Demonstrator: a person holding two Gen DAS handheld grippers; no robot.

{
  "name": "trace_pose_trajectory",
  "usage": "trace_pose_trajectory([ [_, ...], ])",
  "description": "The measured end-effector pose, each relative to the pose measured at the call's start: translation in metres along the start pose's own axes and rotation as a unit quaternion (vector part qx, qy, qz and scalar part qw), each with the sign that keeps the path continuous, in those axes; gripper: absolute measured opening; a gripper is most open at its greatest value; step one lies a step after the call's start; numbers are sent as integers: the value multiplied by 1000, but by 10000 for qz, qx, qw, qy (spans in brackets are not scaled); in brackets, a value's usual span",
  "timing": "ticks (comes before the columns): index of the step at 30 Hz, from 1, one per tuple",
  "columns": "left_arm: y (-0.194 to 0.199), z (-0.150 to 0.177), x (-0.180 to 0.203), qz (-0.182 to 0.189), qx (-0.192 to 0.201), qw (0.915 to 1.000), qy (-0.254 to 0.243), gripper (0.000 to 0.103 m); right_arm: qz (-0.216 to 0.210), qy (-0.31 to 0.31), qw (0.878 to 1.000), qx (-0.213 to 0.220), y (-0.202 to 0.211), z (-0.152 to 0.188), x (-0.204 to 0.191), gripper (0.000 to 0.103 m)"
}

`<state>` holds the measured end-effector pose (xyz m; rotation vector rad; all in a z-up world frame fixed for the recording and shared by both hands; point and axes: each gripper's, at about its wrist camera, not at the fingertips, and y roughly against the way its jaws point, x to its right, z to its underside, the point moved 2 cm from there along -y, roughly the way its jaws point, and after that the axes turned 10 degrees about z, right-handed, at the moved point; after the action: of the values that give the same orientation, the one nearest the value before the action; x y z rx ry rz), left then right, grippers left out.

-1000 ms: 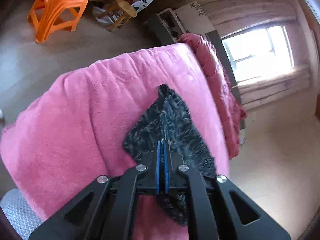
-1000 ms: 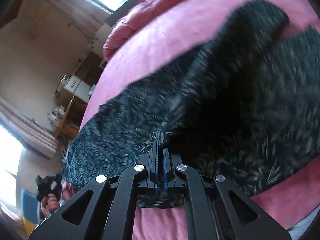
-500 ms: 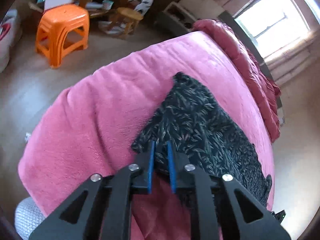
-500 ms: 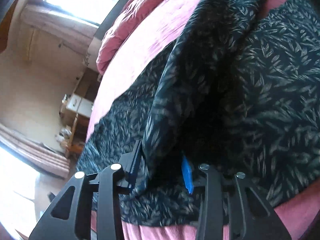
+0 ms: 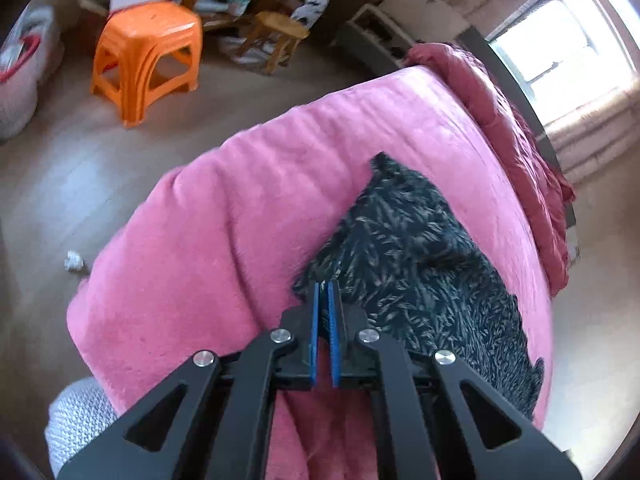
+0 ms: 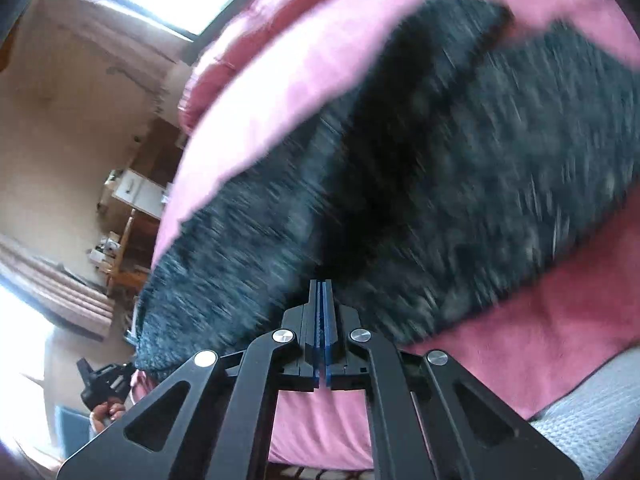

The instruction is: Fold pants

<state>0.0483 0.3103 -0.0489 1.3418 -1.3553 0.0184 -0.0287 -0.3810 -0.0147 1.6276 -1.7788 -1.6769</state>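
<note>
Dark leaf-patterned pants [image 5: 416, 264] lie on a pink blanket [image 5: 240, 216] over the bed. My left gripper [image 5: 323, 288] is shut, its tips at the near left edge of the pants; no cloth shows between the pads. In the right wrist view the pants [image 6: 440, 184] fill most of the frame, blurred, with a dark fold running up the middle. My right gripper [image 6: 321, 285] is shut with its tips at the near edge of the pants, at the foot of that fold; I cannot tell if cloth is pinched.
An orange plastic stool [image 5: 148, 56] and a wooden stool [image 5: 276, 36] stand on the floor beyond the bed. A red quilt [image 5: 520, 152] lies along the far side. A grey textured mat [image 6: 592, 412] shows under the blanket's edge. Cluttered furniture [image 6: 132, 200] stands by the wall.
Both grippers were shut, opened half a second ago over the pants, and are shut again now. The left gripper pulled back slightly; the right view is blurred by motion.
</note>
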Motion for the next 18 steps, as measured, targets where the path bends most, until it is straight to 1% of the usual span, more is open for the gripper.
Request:
trace_pose_trajectory([
  [1, 0, -1, -1, 23, 4, 10000, 64, 4, -164, -132, 9998, -63, -4, 0, 7, 0],
  [2, 2, -1, 0, -37, 42, 10000, 72, 4, -238, -216, 9995, -31, -5, -1, 12, 0],
  [4, 8, -1, 5, -322, 178, 9993, -76, 5, -100, -353, 9989, 288, 3, -13, 22, 2],
  [5, 12, -1, 8, -463, 312, 9983, -166, 8, -37, -427, 9981, 448, 8, -20, 27, 6],
  [7, 21, 0, 15, -620, 577, 9960, -291, 28, 70, -693, 9951, 706, 16, -39, 44, 32],
  [8, 23, 1, 19, -647, 680, 9950, -336, 31, 122, -858, 9931, 785, 18, -48, 53, 57],
  [9, 26, 3, 25, -682, 787, 9936, -434, 32, 143, -1069, 9900, 905, 20, -58, 65, 60],
  [11, 26, 10, 39, -764, 911, 9906, -682, 34, 109, -1276, 9849, 1165, 24, -80, 83, 60],
  [13, 29, 17, 51, -835, 1104, 9867, -859, 38, 27, -1406, 9816, 1295, 24, -99, 95, 60],
  [16, 37, 30, 74, -986, 1558, 9761, -1150, 45, -45, -1627, 9758, 1463, 24, -125, 111, 54],
  [17, 38, 35, 84, -900, 1656, 9742, -1239, 45, -7, -1689, 9738, 1524, 23, -136, 117, 52],
  [18, 36, 40, 92, -747, 1622, 9748, -1335, 46, 54, -1713, 9729, 1554, 24, -142, 122, 52],
])
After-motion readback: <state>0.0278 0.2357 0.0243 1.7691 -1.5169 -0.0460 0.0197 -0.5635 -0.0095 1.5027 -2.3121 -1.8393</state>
